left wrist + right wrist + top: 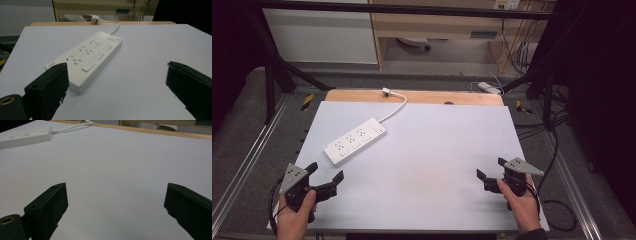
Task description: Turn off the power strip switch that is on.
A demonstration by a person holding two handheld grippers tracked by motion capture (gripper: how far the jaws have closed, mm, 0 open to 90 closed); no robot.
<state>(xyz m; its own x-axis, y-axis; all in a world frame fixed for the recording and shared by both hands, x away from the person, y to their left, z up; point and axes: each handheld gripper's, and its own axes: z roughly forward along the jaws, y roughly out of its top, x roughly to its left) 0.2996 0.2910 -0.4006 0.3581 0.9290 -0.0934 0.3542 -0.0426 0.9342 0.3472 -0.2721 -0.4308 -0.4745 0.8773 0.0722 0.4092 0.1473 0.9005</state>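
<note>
Tabletop (422,165) carries a white power strip (355,140) near its far-left corner, long axis diagonal, lying just ahead of the left hand-held gripper (326,178), jaws apart and empty, nearer than the equally open right hand-held gripper (491,168).

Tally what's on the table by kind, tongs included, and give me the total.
Power strip, white, with cord and plug: 1
Tongs, black, one in each hand, left tongs and right tongs, both open: 2
White sheet covering the tabletop: 1
Total: 4
</note>
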